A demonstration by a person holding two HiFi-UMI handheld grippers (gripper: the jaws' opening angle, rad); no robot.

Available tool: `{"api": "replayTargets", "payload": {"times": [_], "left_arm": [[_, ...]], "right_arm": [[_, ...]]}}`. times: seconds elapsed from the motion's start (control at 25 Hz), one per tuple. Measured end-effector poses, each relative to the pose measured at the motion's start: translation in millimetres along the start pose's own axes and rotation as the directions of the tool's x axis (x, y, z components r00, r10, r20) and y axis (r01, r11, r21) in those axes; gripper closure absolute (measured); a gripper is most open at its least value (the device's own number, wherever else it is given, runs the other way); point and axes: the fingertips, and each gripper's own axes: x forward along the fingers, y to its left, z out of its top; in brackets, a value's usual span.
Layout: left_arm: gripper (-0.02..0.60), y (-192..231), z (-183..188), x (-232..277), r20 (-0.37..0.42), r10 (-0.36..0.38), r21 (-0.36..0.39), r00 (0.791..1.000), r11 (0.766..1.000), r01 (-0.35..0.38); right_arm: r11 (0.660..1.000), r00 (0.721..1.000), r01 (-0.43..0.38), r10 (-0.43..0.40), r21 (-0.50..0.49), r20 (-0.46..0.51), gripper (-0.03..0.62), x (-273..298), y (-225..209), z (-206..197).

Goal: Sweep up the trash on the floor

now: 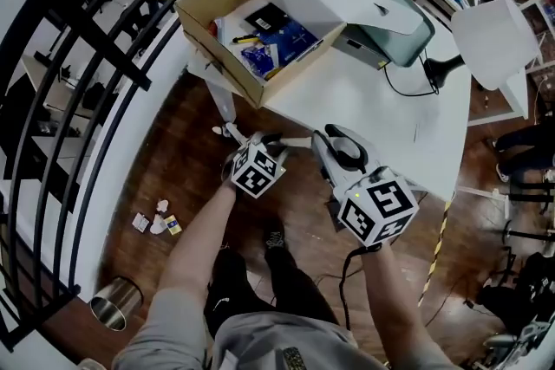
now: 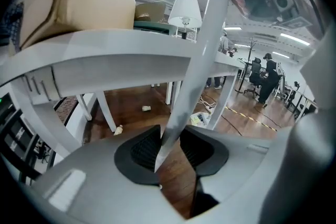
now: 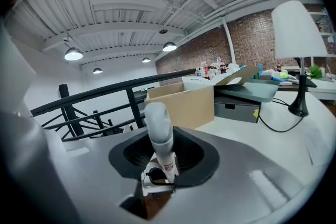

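Observation:
Small pieces of trash (image 1: 157, 221) lie on the brown wooden floor at the left, beside the white wall base. More scraps (image 2: 146, 108) and crumpled paper (image 2: 199, 119) lie under the table in the left gripper view. My left gripper (image 1: 236, 137) (image 2: 167, 147) is shut on a long pale-grey pole (image 2: 202, 50) that rises past the table edge. My right gripper (image 1: 326, 139) (image 3: 160, 165) is shut on a short white round-ended handle (image 3: 157, 126) with a printed label. Both are held close together in front of the table's near corner. What the pole and the handle end in is hidden.
A white table (image 1: 390, 108) carries an open cardboard box (image 1: 225, 22), a grey printer (image 1: 395, 35) and a lamp (image 1: 490, 39). Its legs (image 2: 105, 110) stand ahead. A black railing (image 1: 78, 56) runs along the left. A metal bin (image 1: 113, 303) stands at the lower left.

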Motion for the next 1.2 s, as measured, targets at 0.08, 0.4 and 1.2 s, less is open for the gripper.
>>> {"api": "replayTargets", "payload": {"times": [0.08,0.4,1.2], "left_arm": [[0.460,9.8,-7.0,-2.6,-0.002,-0.001,-0.010,1.000,1.000,0.001],[0.463,27.8,-49.8,-41.4,-0.031,0.010,-0.092,0.999,0.996,-0.013],[0.462,72.3,-114.8,-153.7,-0.056,0.176,-0.166,0.983,0.969,-0.183]], "right_arm": [[1.000,1.000,-0.003,0.003,0.004,-0.009,0.500,11.2,5.2,-2.1],[0.997,0.995,-0.073,0.074,0.027,-0.061,0.500,48.6,47.0,-7.8],[0.968,0.965,-0.252,0.251,-0.002,-0.071,0.500,81.2,164.0,-5.2]]}}
